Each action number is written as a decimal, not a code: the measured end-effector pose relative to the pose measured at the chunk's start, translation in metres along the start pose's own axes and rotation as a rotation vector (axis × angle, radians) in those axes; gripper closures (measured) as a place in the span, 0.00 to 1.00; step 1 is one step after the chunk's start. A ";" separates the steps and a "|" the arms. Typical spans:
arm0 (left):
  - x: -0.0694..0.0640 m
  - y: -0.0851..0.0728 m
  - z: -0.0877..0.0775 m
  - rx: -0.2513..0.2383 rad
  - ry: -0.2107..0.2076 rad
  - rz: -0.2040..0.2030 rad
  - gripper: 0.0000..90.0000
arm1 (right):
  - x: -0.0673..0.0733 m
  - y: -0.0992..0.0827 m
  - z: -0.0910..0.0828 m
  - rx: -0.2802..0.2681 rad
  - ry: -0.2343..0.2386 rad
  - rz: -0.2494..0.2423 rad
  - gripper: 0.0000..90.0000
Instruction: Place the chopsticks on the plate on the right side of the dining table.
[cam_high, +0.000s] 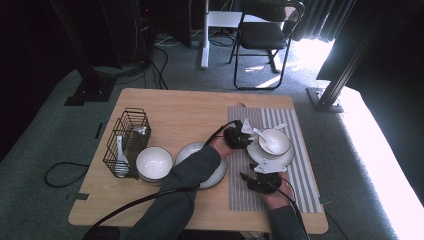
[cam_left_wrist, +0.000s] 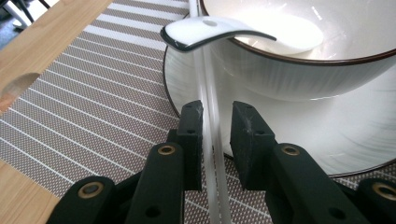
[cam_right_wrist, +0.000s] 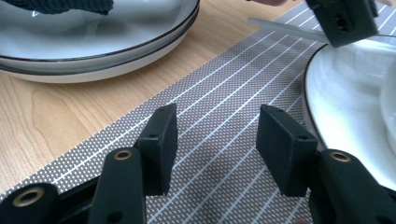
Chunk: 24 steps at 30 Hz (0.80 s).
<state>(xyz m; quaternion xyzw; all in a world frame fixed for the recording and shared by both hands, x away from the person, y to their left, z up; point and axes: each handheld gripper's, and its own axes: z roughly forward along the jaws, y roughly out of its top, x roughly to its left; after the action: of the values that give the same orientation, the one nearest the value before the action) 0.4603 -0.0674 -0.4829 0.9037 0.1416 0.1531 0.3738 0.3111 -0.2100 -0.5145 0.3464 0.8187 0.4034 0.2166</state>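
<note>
Left gripper (cam_left_wrist: 216, 140): jaws a narrow gap apart, with a thin translucent rod (cam_left_wrist: 208, 116) running up between the pads; whether the pads press on it I cannot tell. In the high view this gripper (cam_high: 239, 136) sits just left of the plate.
Rod: passes under the spoon handle, across the plate's left rim.
Spoon (cam_left_wrist: 243, 33): white, bowl end lying inside the bowl, handle end jutting out over the bowl's dark rim.
Bowl (cam_high: 273, 141): stands on the white plate (cam_high: 287, 157), on the striped placemat (cam_high: 305, 170).
Right gripper (cam_right_wrist: 217, 140): jaws well apart, holding nothing, only placemat between them; it hovers near the plate's near edge (cam_high: 264, 179).
Stacked plates (cam_right_wrist: 116, 51): off the placemat's left edge, on bare wood, partly under the left sleeve.
Left side: a second bowl (cam_high: 154, 163) and a black wire basket (cam_high: 128, 142) stand close together.
Open room: bare table (cam_high: 185, 107) beyond the dishes, and placemat stripes right of the plate.
</note>
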 end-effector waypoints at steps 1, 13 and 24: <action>0.000 -0.001 -0.001 -0.002 0.000 -0.004 0.82 | -0.001 0.000 -0.001 -0.002 -0.003 -0.001 0.53; 0.007 -0.007 -0.014 -0.024 -0.016 -0.056 0.75 | -0.007 0.005 -0.010 -0.027 -0.021 0.014 0.53; 0.009 -0.012 -0.024 -0.071 -0.035 -0.115 0.70 | -0.014 0.013 -0.015 -0.037 -0.038 0.005 0.53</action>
<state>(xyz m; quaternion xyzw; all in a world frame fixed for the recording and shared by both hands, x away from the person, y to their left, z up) 0.4572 -0.0405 -0.4739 0.8829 0.1812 0.1204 0.4162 0.3160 -0.2225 -0.4939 0.3519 0.8059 0.4127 0.2375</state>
